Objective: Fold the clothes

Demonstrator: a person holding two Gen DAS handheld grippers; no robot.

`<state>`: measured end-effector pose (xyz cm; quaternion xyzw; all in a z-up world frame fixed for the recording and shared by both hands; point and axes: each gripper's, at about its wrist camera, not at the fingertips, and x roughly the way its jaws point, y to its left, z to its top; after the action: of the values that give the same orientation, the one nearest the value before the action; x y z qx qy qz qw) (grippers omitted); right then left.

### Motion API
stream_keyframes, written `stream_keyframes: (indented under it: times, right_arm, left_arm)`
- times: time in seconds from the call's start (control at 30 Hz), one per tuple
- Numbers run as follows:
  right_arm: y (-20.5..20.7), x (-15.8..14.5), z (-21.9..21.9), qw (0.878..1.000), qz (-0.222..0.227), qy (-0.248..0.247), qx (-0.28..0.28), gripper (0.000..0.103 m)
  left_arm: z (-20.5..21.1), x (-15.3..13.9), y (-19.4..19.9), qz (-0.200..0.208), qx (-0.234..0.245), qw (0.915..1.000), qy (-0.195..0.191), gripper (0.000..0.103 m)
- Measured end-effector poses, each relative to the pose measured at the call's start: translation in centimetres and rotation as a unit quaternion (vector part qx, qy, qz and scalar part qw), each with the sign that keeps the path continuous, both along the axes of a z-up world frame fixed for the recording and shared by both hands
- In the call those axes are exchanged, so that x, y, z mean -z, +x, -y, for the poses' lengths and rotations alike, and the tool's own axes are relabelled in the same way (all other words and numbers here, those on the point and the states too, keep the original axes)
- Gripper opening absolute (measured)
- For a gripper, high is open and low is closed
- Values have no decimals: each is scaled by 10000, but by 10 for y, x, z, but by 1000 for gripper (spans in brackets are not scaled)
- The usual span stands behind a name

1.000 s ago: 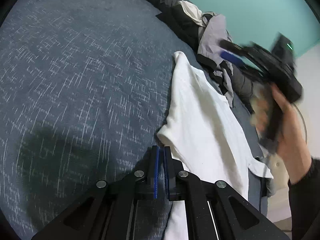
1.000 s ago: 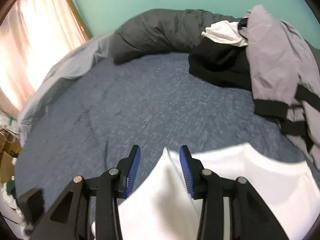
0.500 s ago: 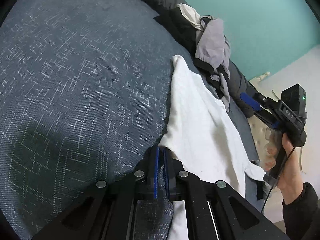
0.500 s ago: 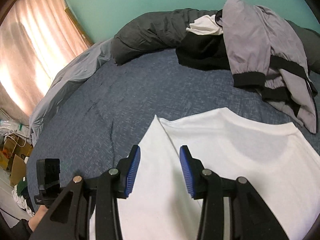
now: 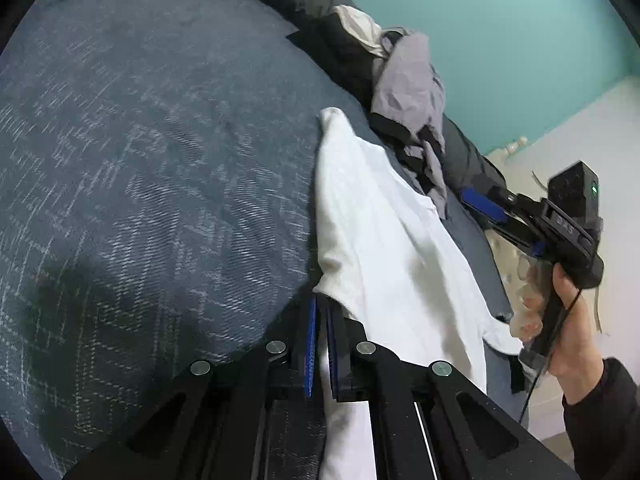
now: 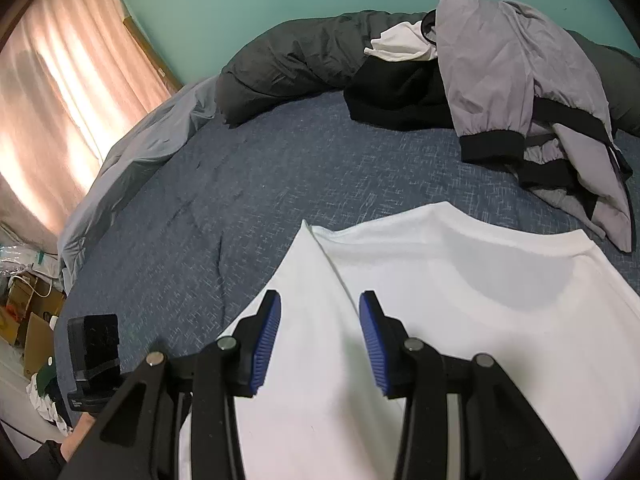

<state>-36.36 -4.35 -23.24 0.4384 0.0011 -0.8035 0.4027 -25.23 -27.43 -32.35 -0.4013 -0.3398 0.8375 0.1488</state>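
Grey jacket beside white shirt

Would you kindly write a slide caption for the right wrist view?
Open right gripper hovers above a white cotton T-shirt spread on the blue woven bedspread, grey-and-black jacket heaped behind.
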Motion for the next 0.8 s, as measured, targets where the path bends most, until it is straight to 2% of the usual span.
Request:
stream_keyframes:
  times: [0.07,0.23,0.5,0.67,0.73,0.8]
  right_arm:
    - [0,0,-1,10000,8,-17,14,41]
    - [-1,0,-4,10000,28,-26,44,41]
    - [-1,0,-9,10000,53,-34,57,41]
    - [-2,-4,-16,9998,57,-137,166,41]
    - [-1,-6,-18,9997,75,-163,192,41]
    - [1,-6,-19,9998,59,-126,162,41]
  left_arm:
    - [-2,-3,0,-71,70,9999,-33,3]
    - [-2,-5,3,15,86,9998,-171,0]
    - [-1,-9,7,153,112,9991,-392,0]
    - [-8,-11,11,210,270,9974,-631,11]
    - [-11,-8,9,255,289,9972,-637,23]
    - [-14,-5,6,279,320,9968,-673,25]
